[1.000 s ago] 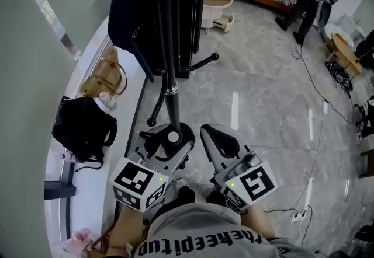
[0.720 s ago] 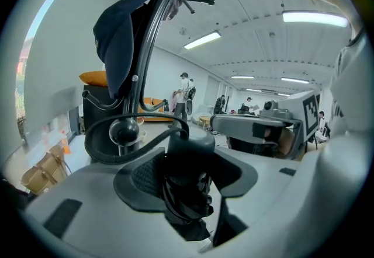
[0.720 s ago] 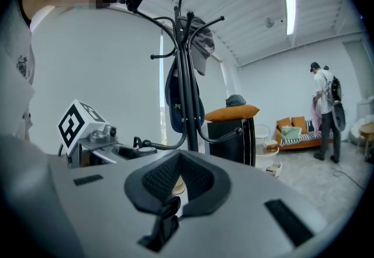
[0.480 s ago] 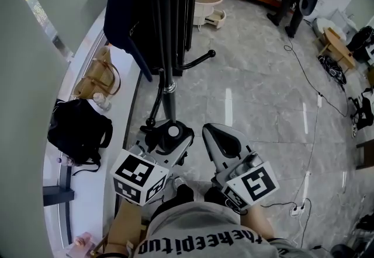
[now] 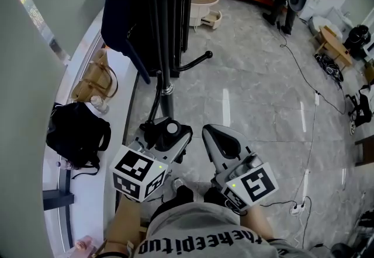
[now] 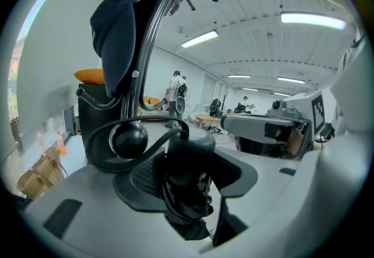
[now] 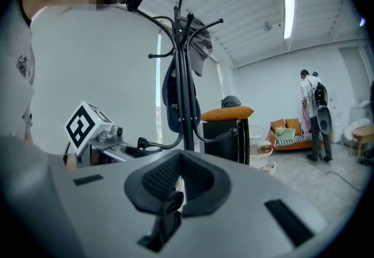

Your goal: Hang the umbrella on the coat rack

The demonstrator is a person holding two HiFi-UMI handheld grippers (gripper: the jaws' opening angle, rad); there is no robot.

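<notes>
Two grippers held low and close before the body

In the head view the left gripper (image 5: pixel 166 134) and the right gripper (image 5: pixel 217 137) lie side by side, near each other but apart, both pointing forward away from the body. The bare left forearm (image 5: pixel 124 229) shows behind the left marker cube (image 5: pixel 137 172). In the left gripper view the jaws are closed on the black umbrella (image 6: pixel 188 154). In the right gripper view the pads (image 7: pixel 198 181) are together, with nothing between them.
</notes>
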